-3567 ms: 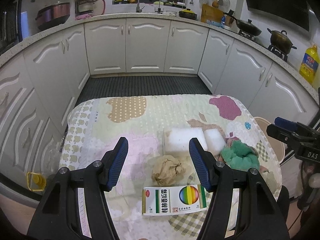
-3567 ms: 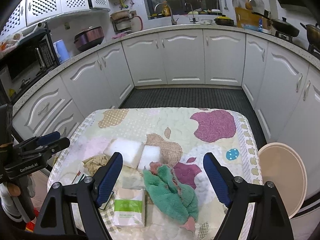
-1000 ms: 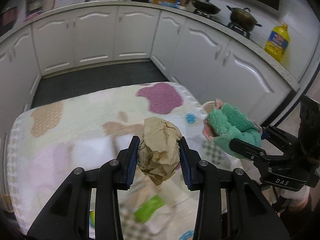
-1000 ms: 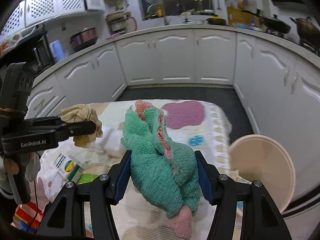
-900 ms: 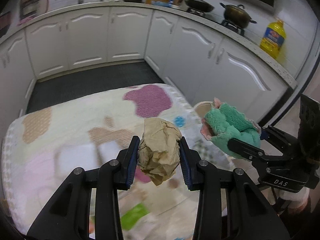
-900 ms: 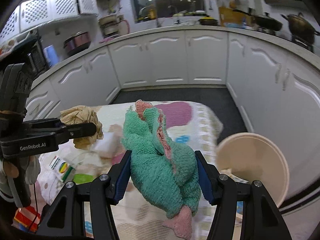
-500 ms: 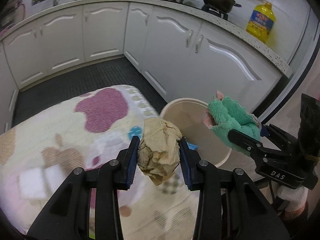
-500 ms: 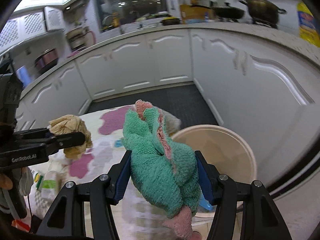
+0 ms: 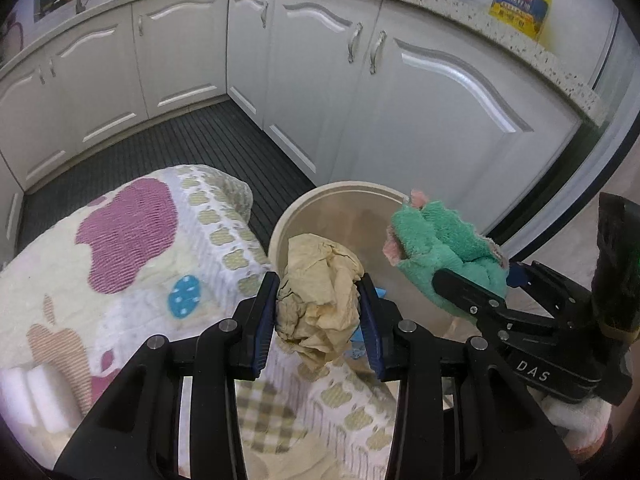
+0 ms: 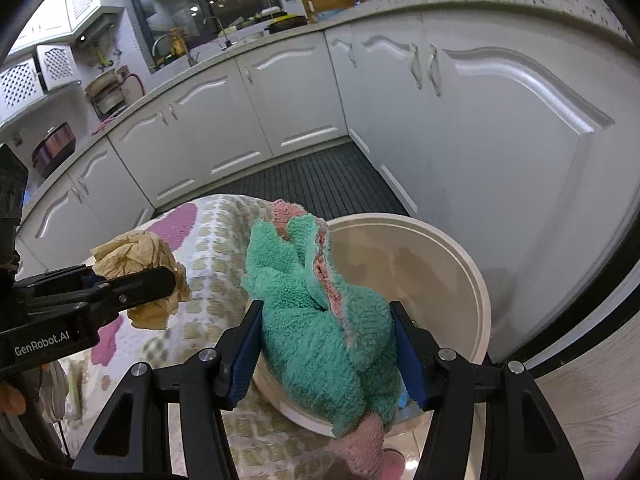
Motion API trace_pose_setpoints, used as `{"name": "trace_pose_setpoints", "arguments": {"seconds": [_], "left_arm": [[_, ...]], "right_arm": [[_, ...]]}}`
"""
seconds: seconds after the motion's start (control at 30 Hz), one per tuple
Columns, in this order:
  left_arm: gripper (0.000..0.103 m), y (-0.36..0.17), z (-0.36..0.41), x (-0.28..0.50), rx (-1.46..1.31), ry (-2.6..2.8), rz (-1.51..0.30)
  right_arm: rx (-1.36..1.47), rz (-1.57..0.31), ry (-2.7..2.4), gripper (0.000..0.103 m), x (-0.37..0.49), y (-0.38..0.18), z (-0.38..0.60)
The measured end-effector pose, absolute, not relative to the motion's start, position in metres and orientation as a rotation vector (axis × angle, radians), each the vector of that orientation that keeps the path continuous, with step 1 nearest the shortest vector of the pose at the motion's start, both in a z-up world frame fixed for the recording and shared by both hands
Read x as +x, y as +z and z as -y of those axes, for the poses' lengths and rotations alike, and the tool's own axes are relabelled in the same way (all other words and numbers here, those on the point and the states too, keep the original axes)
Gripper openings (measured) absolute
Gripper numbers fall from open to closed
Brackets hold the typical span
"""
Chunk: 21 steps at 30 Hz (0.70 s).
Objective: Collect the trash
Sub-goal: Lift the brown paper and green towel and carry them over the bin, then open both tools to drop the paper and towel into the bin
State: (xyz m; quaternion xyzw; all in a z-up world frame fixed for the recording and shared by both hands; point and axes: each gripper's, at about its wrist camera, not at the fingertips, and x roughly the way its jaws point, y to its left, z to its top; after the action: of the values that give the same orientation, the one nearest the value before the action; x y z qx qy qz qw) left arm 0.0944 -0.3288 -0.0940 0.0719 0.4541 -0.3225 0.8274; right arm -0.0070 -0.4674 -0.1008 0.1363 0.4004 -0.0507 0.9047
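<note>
**Both grippers carry trash at the rim of the bin**

The left gripper (image 9: 320, 312) pinches a crumpled ball of tan paper (image 9: 320, 300) between its blue pads, held at the near left rim of a round beige plastic bin (image 9: 340, 208). Just to its right, the right gripper (image 10: 326, 348) is clamped on a fluffy green towel with pink edging (image 10: 320, 312), which hangs over the bin's near edge. The bin stands on the floor beside the right end of a table under a quilted cream cover with purple apple patches (image 9: 132, 240). Two white foam blocks (image 9: 24, 396) lie at the table's near left. Beyond are a dark ribbed floor mat (image 9: 160, 152), white kitchen cabinets (image 9: 420, 100) and, on the counter, a yellow oil bottle (image 9: 520, 0).
</note>
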Motion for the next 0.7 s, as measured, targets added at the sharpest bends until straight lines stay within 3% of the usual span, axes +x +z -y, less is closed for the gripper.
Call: {"name": "trace_pose_setpoints", "arguments": {"seconds": [0.43,0.57,0.7], "left_arm": [[0.039,-0.124,0.361,0.110,0.131,-0.698,-1.035],[0.060,-0.132,0.366,0.113,0.121,-0.712,-1.059],[0.063,-0.134,0.365,0.112,0.110,-0.712,-1.074]], "right_arm": [[0.302,-0.878,-0.139,0.060,0.008,-0.130,0.485],[0.295,-0.885,-0.162,0.066,0.012,-0.136,0.490],[0.300,-0.900,-0.186,0.069,0.012,-0.142,0.493]]}}
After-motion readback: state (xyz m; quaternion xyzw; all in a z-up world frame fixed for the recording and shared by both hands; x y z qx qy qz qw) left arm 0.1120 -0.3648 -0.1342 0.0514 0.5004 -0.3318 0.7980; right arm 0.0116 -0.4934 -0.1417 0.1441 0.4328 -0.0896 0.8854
